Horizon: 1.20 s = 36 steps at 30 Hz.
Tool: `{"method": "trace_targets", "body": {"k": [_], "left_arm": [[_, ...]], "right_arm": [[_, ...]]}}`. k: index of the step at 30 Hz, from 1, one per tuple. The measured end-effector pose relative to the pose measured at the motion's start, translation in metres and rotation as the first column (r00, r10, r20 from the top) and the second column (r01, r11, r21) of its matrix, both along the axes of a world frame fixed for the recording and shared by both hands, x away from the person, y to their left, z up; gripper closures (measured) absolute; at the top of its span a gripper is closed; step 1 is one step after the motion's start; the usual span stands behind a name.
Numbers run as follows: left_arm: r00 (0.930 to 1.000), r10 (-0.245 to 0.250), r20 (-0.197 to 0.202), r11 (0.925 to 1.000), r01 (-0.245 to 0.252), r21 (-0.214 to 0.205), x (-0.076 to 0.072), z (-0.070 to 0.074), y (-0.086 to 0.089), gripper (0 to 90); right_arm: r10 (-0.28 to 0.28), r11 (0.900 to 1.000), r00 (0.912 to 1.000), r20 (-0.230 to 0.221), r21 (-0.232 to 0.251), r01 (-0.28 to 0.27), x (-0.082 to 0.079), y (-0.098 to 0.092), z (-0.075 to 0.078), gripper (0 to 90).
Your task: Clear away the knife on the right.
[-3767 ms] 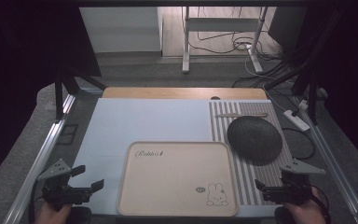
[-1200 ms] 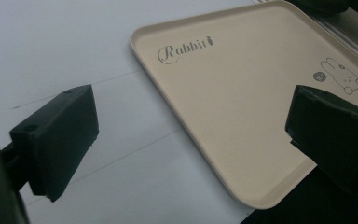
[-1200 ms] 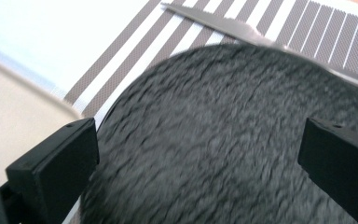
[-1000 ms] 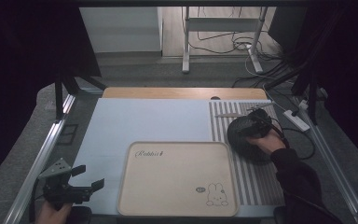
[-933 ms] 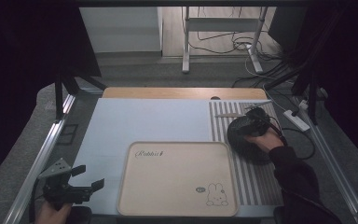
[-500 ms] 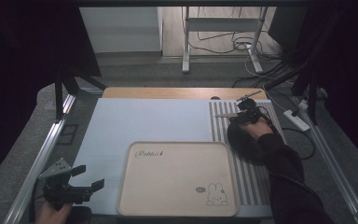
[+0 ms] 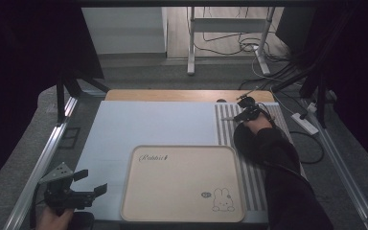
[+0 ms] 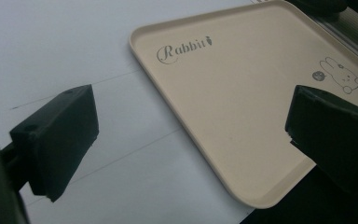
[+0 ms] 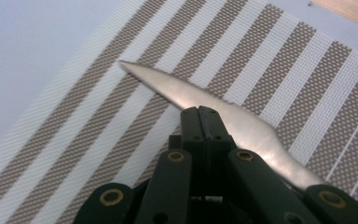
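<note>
right gripper (image 9: 204,112) has just been closing and its jaws are now clamped on a metal knife (image 9: 177,91), blade sticking out over the striped placemat (image 9: 279,51). left gripper (image 8: 191,130) sits wide apart by the beige tray (image 8: 242,107), holding nothing.

A slim silver knife (image 9: 205,100) lies flat across the striped placemat (image 9: 279,56), its pointed tip toward the mat's plain-side edge.
</note>
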<state>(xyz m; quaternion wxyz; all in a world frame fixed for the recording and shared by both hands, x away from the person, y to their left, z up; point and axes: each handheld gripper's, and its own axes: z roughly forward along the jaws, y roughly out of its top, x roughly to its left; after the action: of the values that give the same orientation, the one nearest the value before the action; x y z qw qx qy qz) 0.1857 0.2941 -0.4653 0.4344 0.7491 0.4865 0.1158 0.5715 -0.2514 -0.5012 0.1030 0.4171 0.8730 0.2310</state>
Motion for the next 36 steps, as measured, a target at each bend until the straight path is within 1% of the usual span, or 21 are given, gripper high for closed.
{"method": "trace_targets", "body": {"k": [1, 3, 4, 6, 7, 11, 14, 15, 17, 19, 22, 24, 26, 27, 29, 30, 31, 32, 33, 35, 36], "left_arm": [[1.0000, 0.000, 0.000, 1.0000, 0.000, 0.000, 0.000, 0.000, 0.000, 3.5], [1.0000, 0.000, 0.000, 1.0000, 0.000, 0.000, 0.000, 0.000, 0.000, 3.5], [1.0000, 0.001, 0.000, 1.0000, -0.001, -0.001, 0.000, 0.000, 0.000, 3.5], [1.0000, 0.001, 0.000, 1.0000, -0.001, -0.001, 0.000, 0.000, 0.000, 3.6], [1.0000, 0.001, 0.000, 1.0000, -0.001, 0.000, 0.000, 0.000, 0.000, 3.6], [1.0000, 0.000, -0.001, 1.0000, 0.000, 0.004, 0.000, 0.000, 0.000, 3.6], [1.0000, -0.001, -0.002, 1.0000, 0.001, 0.005, 0.000, 0.000, 0.000, 3.6], [1.0000, 0.000, -0.002, 1.0000, 0.000, 0.004, 0.000, 0.000, 0.000, 3.6], [1.0000, 0.000, -0.003, 1.0000, 0.000, 0.003, 0.000, 0.000, 0.000, 3.6], [1.0000, -0.001, -0.002, 1.0000, 0.001, 0.004, 0.000, 0.000, 0.000, 3.6], [1.0000, -0.001, -0.001, 1.0000, 0.001, 0.004, 0.000, 0.000, 0.000, 3.6], [1.0000, -0.002, 0.000, 1.0000, 0.002, 0.005, 0.000, 0.000, -0.001, 3.6], [1.0000, -0.002, 0.000, 1.0000, 0.002, 0.004, 0.000, 0.000, 0.000, 3.6], [1.0000, -0.002, 0.001, 1.0000, 0.002, 0.003, 0.000, 0.000, 0.000, 3.6], [1.0000, -0.003, 0.001, 1.0000, 0.003, 0.003, 0.000, 0.000, 0.000, 3.6], [1.0000, -0.003, 0.001, 1.0000, 0.003, 0.004, 0.000, 0.000, -0.001, 3.6], [1.0000, -0.003, 0.001, 1.0000, 0.003, 0.006, 0.000, 0.000, -0.001, 3.6], [1.0000, -0.004, 0.001, 1.0000, 0.004, 0.006, 0.000, 0.000, -0.001, 3.6], [1.0000, -0.005, 0.001, 1.0000, 0.005, 0.006, 0.000, 0.000, -0.001, 3.6], [1.0000, -0.005, 0.001, 1.0000, 0.005, 0.006, 0.000, 0.000, -0.001, 3.6], [1.0000, -0.006, 0.001, 1.0000, 0.006, 0.007, 0.001, 0.000, -0.001, 3.6]], "right_arm": [[-0.004, 1.0000, 1.0000, 0.005, 0.003, 0.004, 0.002, 0.000, 0.000, 89.8], [-0.018, 0.9994, 0.9994, 0.028, -0.028, 0.019, 0.007, -0.002, 0.000, 89.8], [-0.032, 0.9990, 0.9989, 0.033, -0.030, 0.033, 0.009, -0.005, 0.000, 89.8], [-0.069, 0.9974, 0.9970, 0.035, -0.018, 0.070, 0.014, -0.012, 0.000, 89.8], [-0.078, 0.9968, 0.9962, 0.039, -0.012, 0.079, 0.016, -0.015, 0.000, 89.8], [-0.113, 0.9934, 0.9923, 0.051, -0.013, 0.114, 0.021, -0.028, 0.000, 89.8], [-0.149, 0.9885, 0.9862, 0.072, -0.015, 0.150, 0.025, -0.037, 0.000, 89.8], [-0.164, 0.9861, 0.9832, 0.080, -0.012, 0.166, 0.026, -0.040, 0.000, 89.8], [-0.196, 0.9806, 0.9775, 0.078, 0.011, 0.196, 0.027, -0.045, -0.001, 89.8], [-0.204, 0.9790, 0.9760, 0.077, 0.020, 0.203, 0.027, -0.048, -0.001, 89.8], [-0.205, 0.9788, 0.9759, 0.076, 0.015, 0.204, 0.026, -0.048, 0.002, 89.7], [-0.217, 0.9757, 0.9721, 0.088, 0.045, 0.214, 0.024, -0.050, 0.008, 88.4], [-0.242, 0.9694, 0.9658, 0.093, 0.065, 0.237, 0.023, -0.053, 0.015, 79.0], [-0.245, 0.9683, 0.9648, 0.095, 0.073, 0.239, 0.022, -0.055, 0.018, 74.3], [-0.251, 0.9675, 0.9610, 0.115, 0.058, 0.246, 0.019, -0.057, 0.023, 61.2], [-0.262, 0.9647, 0.9594, 0.104, 0.056, 0.257, 0.018, -0.060, 0.025, 53.1], [-0.268, 0.9627, 0.9604, 0.078, 0.061, 0.263, 0.019, -0.062, 0.025, 44.4], [-0.272, 0.9614, 0.9603, 0.062, 0.061, 0.268, 0.019, -0.063, 0.024, 35.8], [-0.277, 0.9606, 0.9597, 0.049, 0.042, 0.275, 0.019, -0.063, 0.023, 26.8], [-0.290, 0.9571, 0.9553, 0.059, 0.005, 0.290, 0.018, -0.064, 0.022, 17.4], [-0.299, 0.9541, 0.9517, 0.070, 0.002, 0.300, 0.018, -0.066, 0.022, 12.6]]}}
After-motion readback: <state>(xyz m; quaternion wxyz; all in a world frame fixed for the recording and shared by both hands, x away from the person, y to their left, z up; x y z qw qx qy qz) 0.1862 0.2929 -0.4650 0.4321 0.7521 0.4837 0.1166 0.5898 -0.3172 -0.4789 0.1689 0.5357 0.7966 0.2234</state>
